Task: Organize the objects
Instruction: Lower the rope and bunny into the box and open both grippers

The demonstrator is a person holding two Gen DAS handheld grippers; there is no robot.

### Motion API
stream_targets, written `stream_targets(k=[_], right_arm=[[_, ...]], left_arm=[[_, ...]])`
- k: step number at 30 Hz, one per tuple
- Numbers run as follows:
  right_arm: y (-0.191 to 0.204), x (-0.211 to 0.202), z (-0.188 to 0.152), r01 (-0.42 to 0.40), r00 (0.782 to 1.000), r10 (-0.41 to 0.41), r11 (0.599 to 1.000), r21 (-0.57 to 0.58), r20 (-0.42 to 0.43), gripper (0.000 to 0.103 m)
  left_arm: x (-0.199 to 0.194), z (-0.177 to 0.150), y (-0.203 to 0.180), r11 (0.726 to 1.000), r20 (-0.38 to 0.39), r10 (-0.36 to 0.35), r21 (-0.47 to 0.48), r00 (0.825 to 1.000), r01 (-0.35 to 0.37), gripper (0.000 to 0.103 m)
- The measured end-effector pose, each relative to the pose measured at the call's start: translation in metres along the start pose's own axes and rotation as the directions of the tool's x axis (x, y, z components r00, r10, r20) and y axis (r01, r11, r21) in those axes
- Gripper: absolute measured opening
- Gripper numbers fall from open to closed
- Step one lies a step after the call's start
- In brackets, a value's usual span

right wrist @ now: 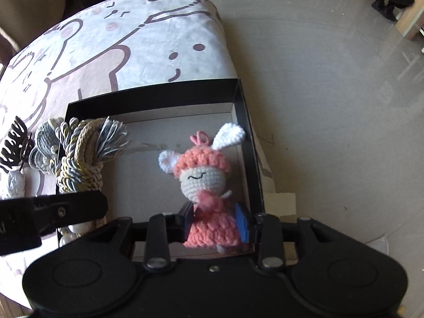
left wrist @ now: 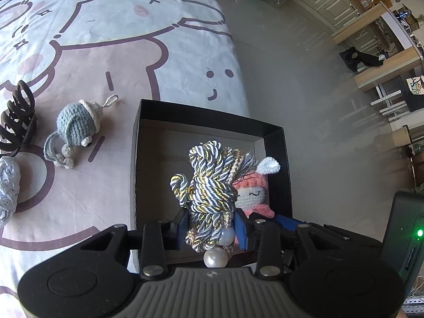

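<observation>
- Cloth with a cartoon bear print covers the surface in both views; only the left wrist view shows the shelves and bottles at the room's far side
- Box, black, open-topped, sits at the cloth's right edge; the right wrist view shows more of its grey bottom
- Left gripper is clamped on the cord bundle, held over the box; its pearls show clearly only in the left view
- Right gripper is clamped on the pink doll, inside the box near the right wall
- Blue crochet toy lies on the cloth left of the box, plain only in the left view
- Hair claw lies further left, with a silver lump just below it
</observation>
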State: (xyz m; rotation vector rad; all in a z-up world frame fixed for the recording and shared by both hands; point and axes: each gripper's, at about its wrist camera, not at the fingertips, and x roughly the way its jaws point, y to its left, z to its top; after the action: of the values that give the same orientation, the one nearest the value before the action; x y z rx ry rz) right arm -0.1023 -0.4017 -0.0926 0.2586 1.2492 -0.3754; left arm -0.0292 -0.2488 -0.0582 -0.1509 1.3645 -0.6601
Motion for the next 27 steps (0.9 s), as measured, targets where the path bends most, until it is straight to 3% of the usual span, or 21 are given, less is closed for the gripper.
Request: stream_targets(k=[10, 20, 27], right_arm=[[-0.007, -0.027, -0.005, 0.021, 1.000, -0.020, 0.999, 0.043, -0.013, 0.035], [-0.014, -0.030, -0.010, -0.039, 0.998, 0.044, 0.994, 0.100, -0.045, 0.034], [-0.016, -0.035, -0.013, -0.026, 0.998, 0.031, 0.995, 0.099, -0.047, 0.034]], left_arm=[[0.012, -0.004, -0.006, 1.000, -0.023, -0.008, -0.017, 1.000, 0.008, 0.038], [0.019, -0.008, -0.011, 1.000, -0.045, 0.006, -0.011, 0.999, -0.007, 0.038], [0.024, -0.009, -0.013, 1.000, -0.067, -0.021, -0.017, 0.998, 0.020, 0.041]])
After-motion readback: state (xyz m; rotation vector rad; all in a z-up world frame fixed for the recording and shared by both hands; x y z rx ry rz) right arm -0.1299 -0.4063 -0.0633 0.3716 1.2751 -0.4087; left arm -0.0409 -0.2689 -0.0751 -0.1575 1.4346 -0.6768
